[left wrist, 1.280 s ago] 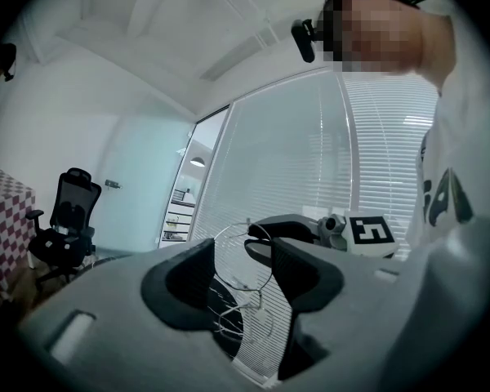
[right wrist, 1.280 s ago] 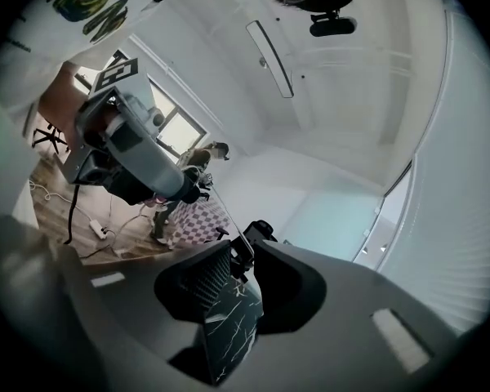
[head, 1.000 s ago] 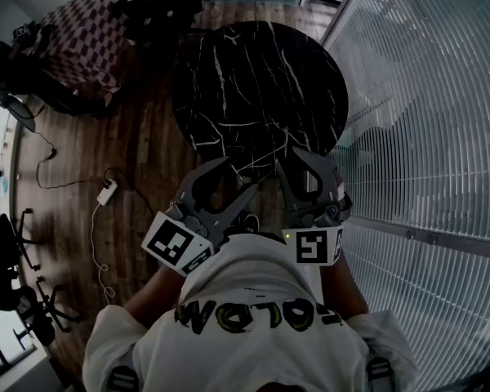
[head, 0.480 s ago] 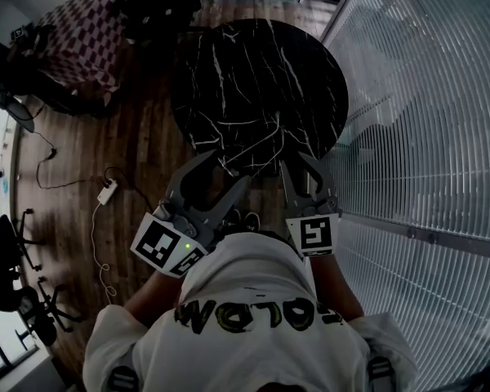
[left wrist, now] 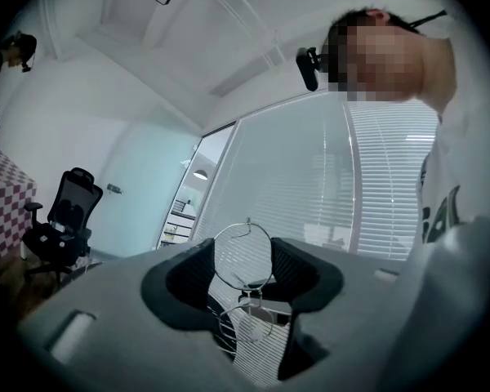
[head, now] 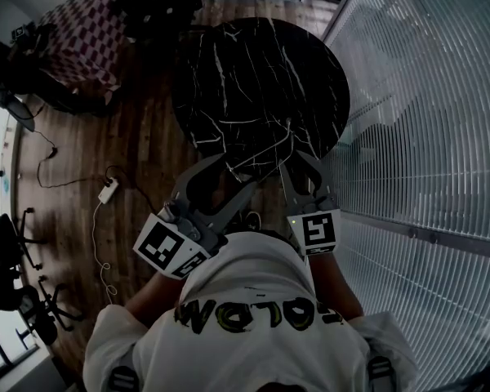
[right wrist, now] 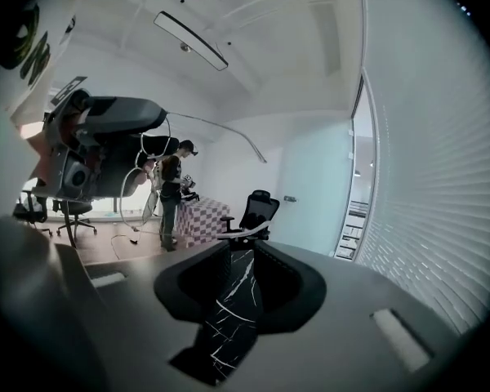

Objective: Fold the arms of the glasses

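Observation:
Thin wire-rimmed glasses (left wrist: 249,294) sit between the jaws of my left gripper (left wrist: 242,247), which is shut on the frame near the bridge, one round lens above and one below. In the head view both grippers hang close to my chest over the near edge of the round black marble table (head: 261,72). The left gripper (head: 242,171) is at the left and the right gripper (head: 292,160) beside it, with the glasses' wire (head: 265,149) running between them. My right gripper (right wrist: 241,247) has its jaws nearly together, with a pale arm tip (right wrist: 243,233) across their tips. The other arm (right wrist: 220,129) arcs free from the left gripper (right wrist: 106,149).
A glass wall with blinds (head: 425,137) runs along the right. On the wooden floor lie a power strip and cable (head: 106,190). A checkered-cloth table (head: 77,39) and office chairs (head: 16,300) stand at the left. A person (right wrist: 173,194) stands far off.
The right gripper's jaws have narrowed and it has turned and risen slightly toward the table edge. The left gripper has shifted a little to the left, with the glasses still in it.

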The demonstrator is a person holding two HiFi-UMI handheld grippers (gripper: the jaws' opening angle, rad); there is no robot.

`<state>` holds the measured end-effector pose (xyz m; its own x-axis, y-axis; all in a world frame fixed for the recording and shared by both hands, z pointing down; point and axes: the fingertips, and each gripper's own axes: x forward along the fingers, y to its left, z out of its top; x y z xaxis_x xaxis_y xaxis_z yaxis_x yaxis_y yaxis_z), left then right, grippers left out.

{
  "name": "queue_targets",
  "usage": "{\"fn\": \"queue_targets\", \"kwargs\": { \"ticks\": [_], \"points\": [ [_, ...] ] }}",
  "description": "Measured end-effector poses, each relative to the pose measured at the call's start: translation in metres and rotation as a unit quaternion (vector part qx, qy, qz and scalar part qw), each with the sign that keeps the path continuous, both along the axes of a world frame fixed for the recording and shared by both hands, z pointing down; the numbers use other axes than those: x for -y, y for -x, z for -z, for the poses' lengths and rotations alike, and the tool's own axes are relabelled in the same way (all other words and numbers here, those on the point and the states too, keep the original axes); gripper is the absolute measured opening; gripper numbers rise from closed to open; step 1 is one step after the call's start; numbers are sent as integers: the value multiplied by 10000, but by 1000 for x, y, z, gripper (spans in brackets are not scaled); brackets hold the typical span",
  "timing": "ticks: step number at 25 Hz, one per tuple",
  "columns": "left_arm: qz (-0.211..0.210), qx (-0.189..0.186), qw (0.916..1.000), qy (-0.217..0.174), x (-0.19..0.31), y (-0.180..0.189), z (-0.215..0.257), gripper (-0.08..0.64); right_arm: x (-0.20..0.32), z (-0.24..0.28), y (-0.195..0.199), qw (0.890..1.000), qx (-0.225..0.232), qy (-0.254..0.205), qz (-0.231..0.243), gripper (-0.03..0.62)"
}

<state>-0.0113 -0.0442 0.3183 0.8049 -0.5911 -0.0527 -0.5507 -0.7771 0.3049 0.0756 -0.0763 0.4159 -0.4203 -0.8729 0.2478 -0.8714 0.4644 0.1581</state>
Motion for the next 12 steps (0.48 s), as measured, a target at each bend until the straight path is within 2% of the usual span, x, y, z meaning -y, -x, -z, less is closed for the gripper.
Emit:
{"fn": "queue_targets", "kwargs": {
  "ticks": [12],
  "points": [
    [-75,38,10000,43,-3,0,-5,218,-7,32,25,9981,350,-306,407,92]
  ]
}}
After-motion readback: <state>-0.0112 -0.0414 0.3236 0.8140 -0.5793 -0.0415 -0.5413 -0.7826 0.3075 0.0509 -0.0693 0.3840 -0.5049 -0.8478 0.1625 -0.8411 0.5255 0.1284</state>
